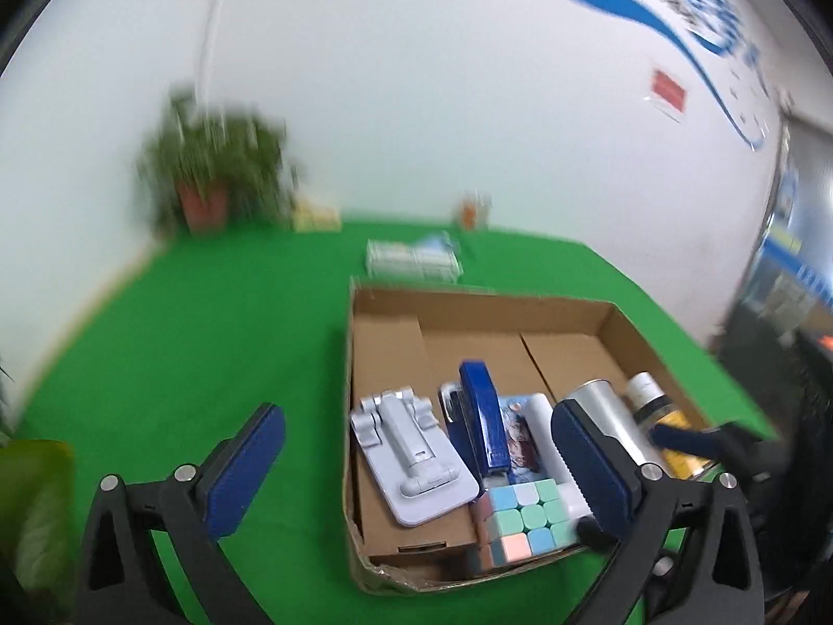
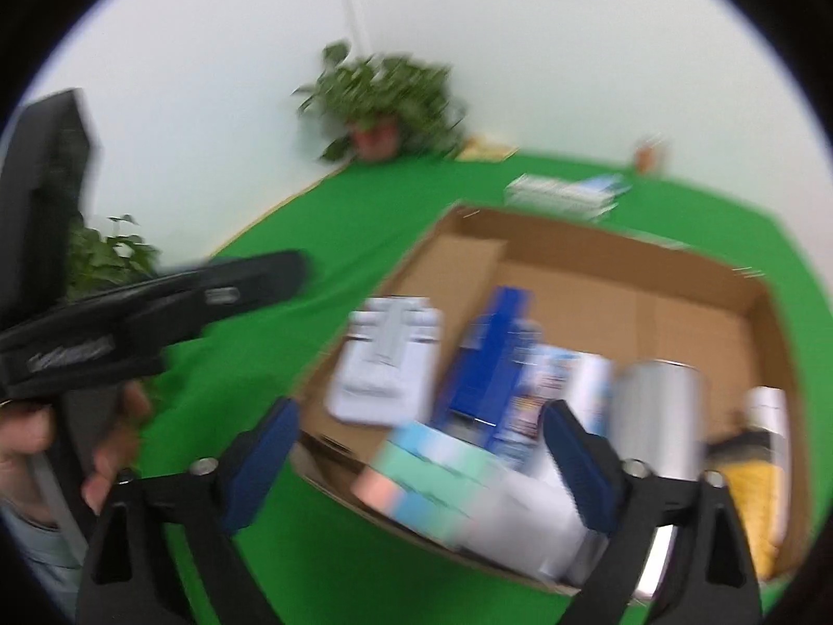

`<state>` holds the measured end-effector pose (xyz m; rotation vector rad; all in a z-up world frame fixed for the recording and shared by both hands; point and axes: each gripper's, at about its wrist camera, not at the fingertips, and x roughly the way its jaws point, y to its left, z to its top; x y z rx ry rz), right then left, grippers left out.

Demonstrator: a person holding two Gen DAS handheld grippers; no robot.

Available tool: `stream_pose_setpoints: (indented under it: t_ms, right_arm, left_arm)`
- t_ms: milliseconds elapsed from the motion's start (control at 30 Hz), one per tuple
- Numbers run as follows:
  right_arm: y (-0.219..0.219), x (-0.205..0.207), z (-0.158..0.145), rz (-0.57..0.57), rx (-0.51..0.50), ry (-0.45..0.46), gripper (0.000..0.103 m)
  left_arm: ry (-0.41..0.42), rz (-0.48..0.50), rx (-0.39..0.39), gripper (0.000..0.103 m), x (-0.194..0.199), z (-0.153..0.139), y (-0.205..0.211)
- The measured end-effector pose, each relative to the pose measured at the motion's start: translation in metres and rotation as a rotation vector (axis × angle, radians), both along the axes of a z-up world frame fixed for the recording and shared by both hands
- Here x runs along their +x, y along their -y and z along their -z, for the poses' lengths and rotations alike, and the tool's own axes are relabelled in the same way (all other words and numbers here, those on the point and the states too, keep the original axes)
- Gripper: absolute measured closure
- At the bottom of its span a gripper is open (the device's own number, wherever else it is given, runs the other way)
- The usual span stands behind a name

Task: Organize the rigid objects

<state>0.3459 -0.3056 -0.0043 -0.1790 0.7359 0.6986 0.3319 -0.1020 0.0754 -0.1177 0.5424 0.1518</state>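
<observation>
Both tools stand wide apart and hold nothing: your left tool [image 1: 411, 463] hangs over the near left of the box [image 1: 385, 302], one pad over the bare green surface [image 1: 208, 323], the other in front of the can [image 1: 614, 416]. Your right tool [image 2: 419, 461] hovers over the near edge of the box, with the cube [image 2: 427, 484] showing between its pads but not touched.

Everything rigid already lies packed at the near end of the box: the white stand [image 1: 411, 448], the blue stapler [image 1: 484, 416], a printed card [image 1: 523, 437] beside it, the cube [image 1: 520, 515] in the near corner, the can and a bottle [image 1: 648, 401] to the right. The far half of the box is bare cardboard.

Your risks, as I judge them, come from crowding and speed. Both views are smeared, so you are likely moving fast; drop in like this and a pad could knock the cube over the torn near wall or tip the can against the bottle. The stapler leans on its neighbours, so pulling one piece may shift the rest. Your tools also work close together here, and the left one [image 2: 156, 302] could clip the right if both reach in at once.
</observation>
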Motion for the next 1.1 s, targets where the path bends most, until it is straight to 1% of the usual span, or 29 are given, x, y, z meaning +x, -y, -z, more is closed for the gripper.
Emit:
stream_pose_setpoints:
  t_ms: [33,67,200,267,333,433,533,633,767,867,1000,1100]
  right_arm:
    - [0.014,-0.006,0.005,0.04,-0.017,0.025,0.0]
    - [0.024,-0.007,0.009,0.07,-0.029,0.032,0.0]
    - [0.078,-0.013,0.024,0.21,-0.041,0.014,0.0]
    - [0.095,-0.015,0.025,0.241,-0.049,0.017,0.0]
    - [0.109,-0.015,0.025,0.261,-0.05,0.026,0.0]
    - [0.124,-0.02,0.023,0.271,-0.035,0.035,0.0]
    - [0.133,-0.026,0.021,0.261,-0.028,0.046,0.0]
    - [0.141,-0.034,0.02,0.266,-0.02,0.071,0.0]
    - [0.146,-0.042,0.019,0.264,-0.014,0.088,0.0]
    - [0.148,-0.047,0.019,0.26,-0.015,0.108,0.0]
    - [0.152,-0.05,0.02,0.261,-0.014,0.12,0.0]
    - [0.154,-0.05,0.021,0.26,-0.018,0.121,0.0]
  left_arm:
    - [0.01,-0.002,0.022,0.0,-0.006,0.003,0.013]
    - [0.01,0.002,0.026,0.0,-0.01,0.007,0.025]
    - [-0.023,0.011,-0.039,0.0,-0.018,0.032,0.067]
    - [-0.041,0.017,-0.056,0.0,-0.015,0.043,0.086]
    - [-0.04,0.016,-0.044,0.0,-0.013,0.048,0.104]
    - [-0.037,0.011,-0.02,0.0,-0.01,0.049,0.123]
    - [-0.016,-0.002,-0.01,0.0,-0.017,0.045,0.138]
    - [-0.005,-0.023,0.029,0.0,-0.03,0.038,0.146]
    - [0.0,-0.032,0.021,0.0,-0.039,0.036,0.154]
    - [-0.001,-0.038,0.043,0.0,-0.045,0.036,0.163]
    - [-0.012,-0.046,0.032,0.0,-0.048,0.038,0.165]
    - [-0.007,-0.068,0.04,0.0,-0.051,0.041,0.166]
